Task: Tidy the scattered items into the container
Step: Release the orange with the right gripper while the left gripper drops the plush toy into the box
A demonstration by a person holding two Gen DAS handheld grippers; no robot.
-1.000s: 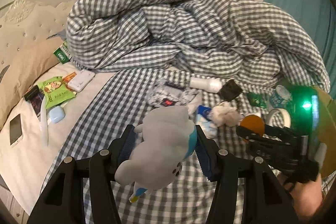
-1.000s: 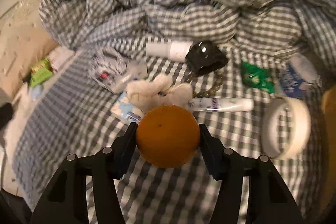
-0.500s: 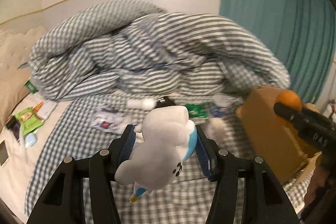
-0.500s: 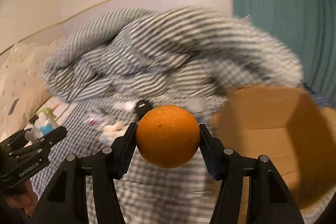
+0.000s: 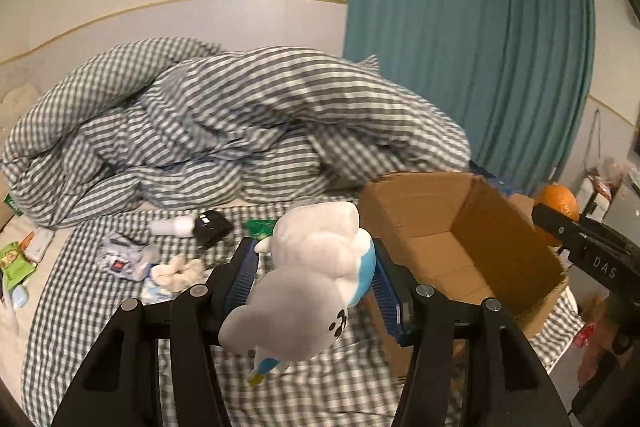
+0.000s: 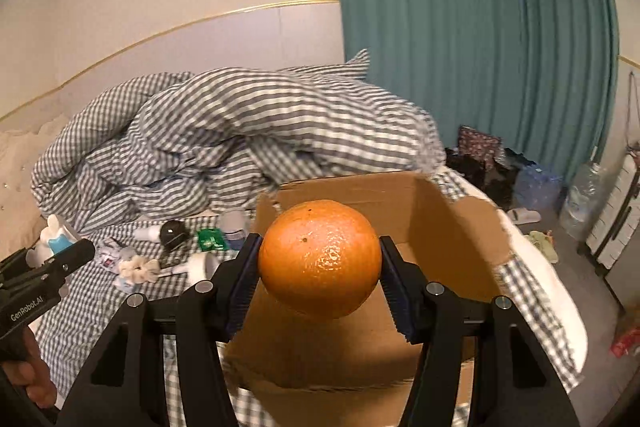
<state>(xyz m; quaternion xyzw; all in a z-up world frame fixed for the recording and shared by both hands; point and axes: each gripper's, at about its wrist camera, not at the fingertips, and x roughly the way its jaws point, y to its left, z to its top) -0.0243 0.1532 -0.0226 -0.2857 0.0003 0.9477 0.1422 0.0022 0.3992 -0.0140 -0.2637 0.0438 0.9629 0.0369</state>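
Observation:
My left gripper (image 5: 316,283) is shut on a white plush toy (image 5: 308,291) with a blue patch, held in the air just left of the open cardboard box (image 5: 452,243). My right gripper (image 6: 320,279) is shut on an orange (image 6: 320,263) and hovers over the near wall of the box (image 6: 360,199). In the left wrist view the orange (image 5: 558,201) and the right gripper show at the box's right side. The plush toy (image 6: 56,233) and the left gripper appear at the left edge of the right wrist view.
On the checked sheet lie a white bottle (image 5: 172,226), a black object (image 5: 210,225), a green packet (image 5: 260,227), a crumpled wrapper (image 5: 120,259) and a fluffy white item (image 5: 180,269). A bunched checked duvet (image 5: 224,131) fills the back; a teal curtain (image 5: 460,59) hangs right.
Both grippers rose off the bed and swung right to the cardboard box, each keeping its grip. The scattered items now lie lower left and the curtain has come into view.

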